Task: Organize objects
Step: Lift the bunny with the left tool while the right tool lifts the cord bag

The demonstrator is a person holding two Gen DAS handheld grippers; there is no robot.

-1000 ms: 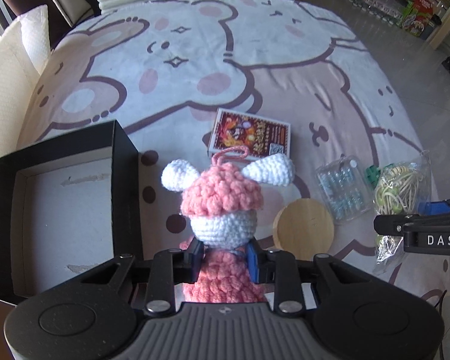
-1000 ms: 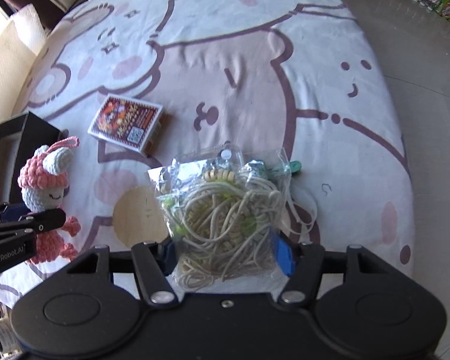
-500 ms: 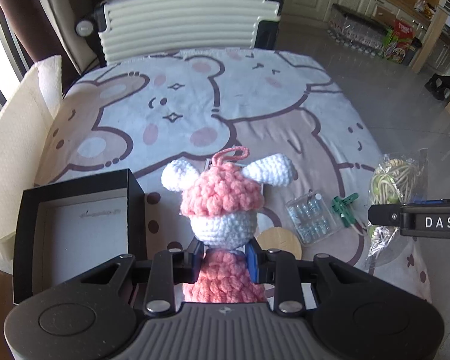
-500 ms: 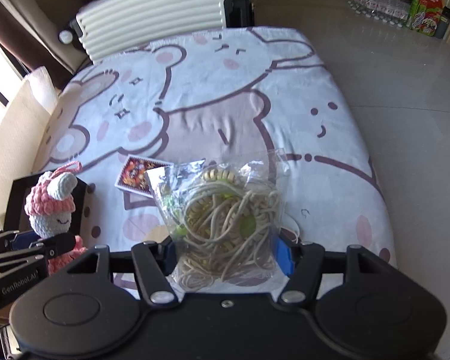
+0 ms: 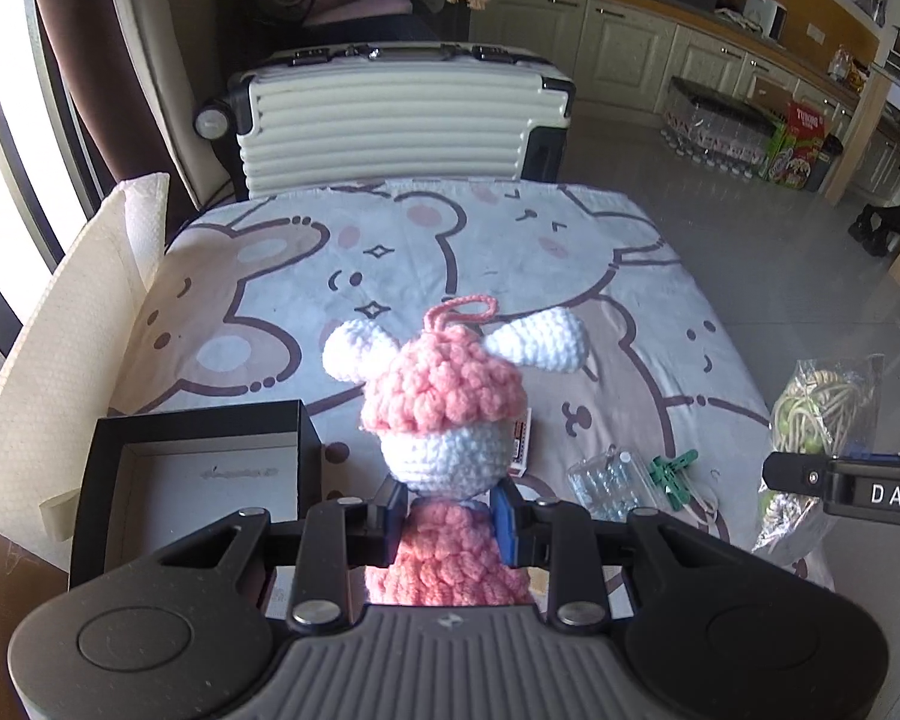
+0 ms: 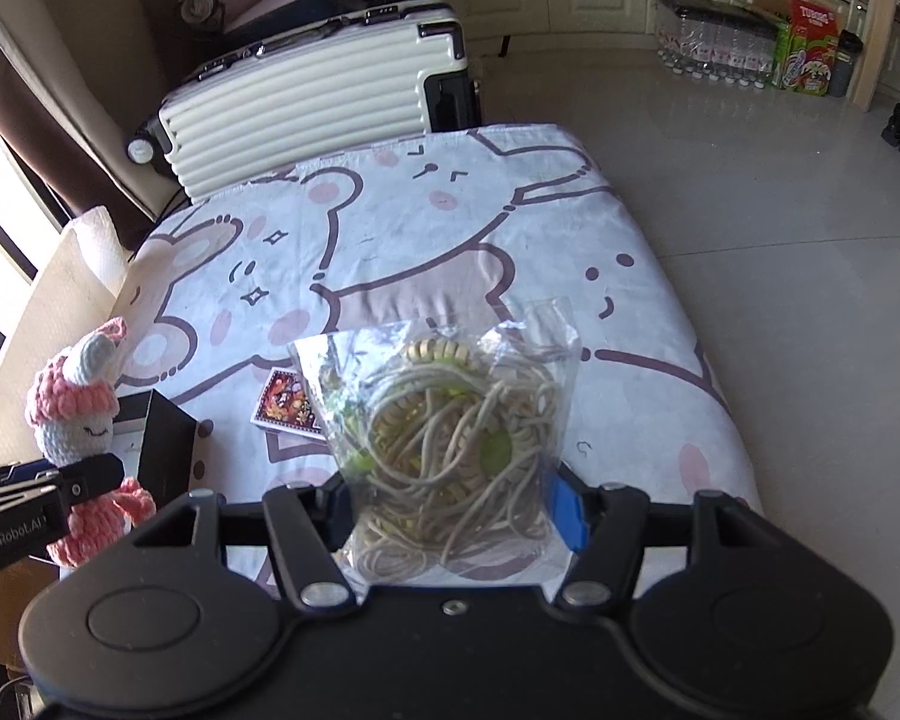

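Note:
My left gripper (image 5: 449, 510) is shut on a pink and white crocheted doll (image 5: 444, 414), held upright above the table; the doll (image 6: 81, 426) also shows at the left of the right wrist view. My right gripper (image 6: 453, 504) is shut on a clear plastic bag of beige cords (image 6: 450, 426), lifted off the cloth; the bag (image 5: 810, 420) hangs at the right of the left wrist view. An open black box (image 5: 198, 480) sits at the table's near left. A card deck (image 6: 285, 405), a small clear packet (image 5: 609, 480) and a green clip (image 5: 672, 471) lie on the bear-print cloth (image 5: 480, 264).
A cream ribbed suitcase (image 5: 390, 120) stands behind the table's far edge. A cream padded sheet (image 5: 78, 312) borders the left side. Tiled floor (image 6: 780, 192) lies to the right, with bottles and cartons (image 6: 750, 54) along the far cabinets.
Both grippers have risen with their loads, and the views have tilted up: the table objects sank lower in frame, and the suitcase and room behind came into sight.

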